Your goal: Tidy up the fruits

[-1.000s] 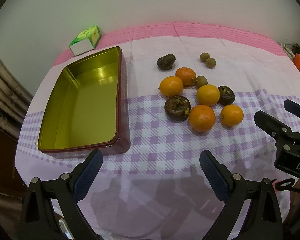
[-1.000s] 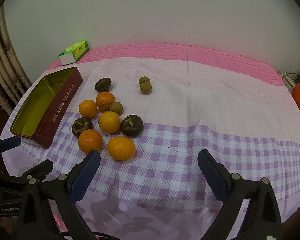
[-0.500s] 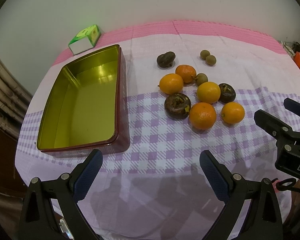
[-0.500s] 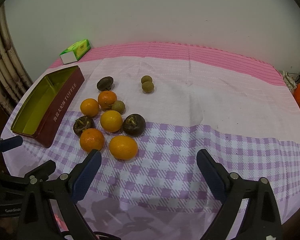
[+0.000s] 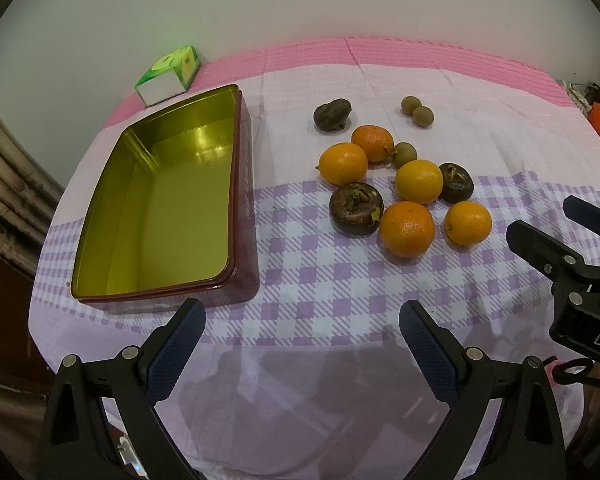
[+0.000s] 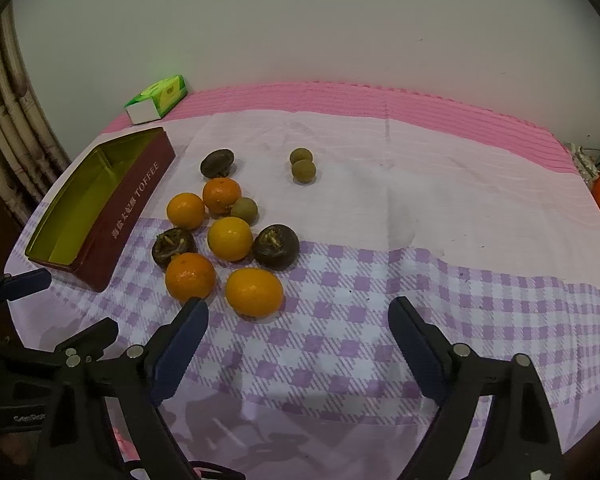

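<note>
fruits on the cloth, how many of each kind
oranges: 5
dark brown mangosteens: 3
small tan longans: 3
total: 11, all on the tablecloth, none in the tin

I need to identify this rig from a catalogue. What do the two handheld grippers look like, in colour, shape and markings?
Both look alike: black angular plastic frames with silver bolts. The left gripper and the right gripper each carry two long tapered fingers faced with dark blue textured pads. White lettering reading "DA", cut off by the picture's edge, shows on the right gripper's body in the left wrist view. No hands or sleeves are visible.
</note>
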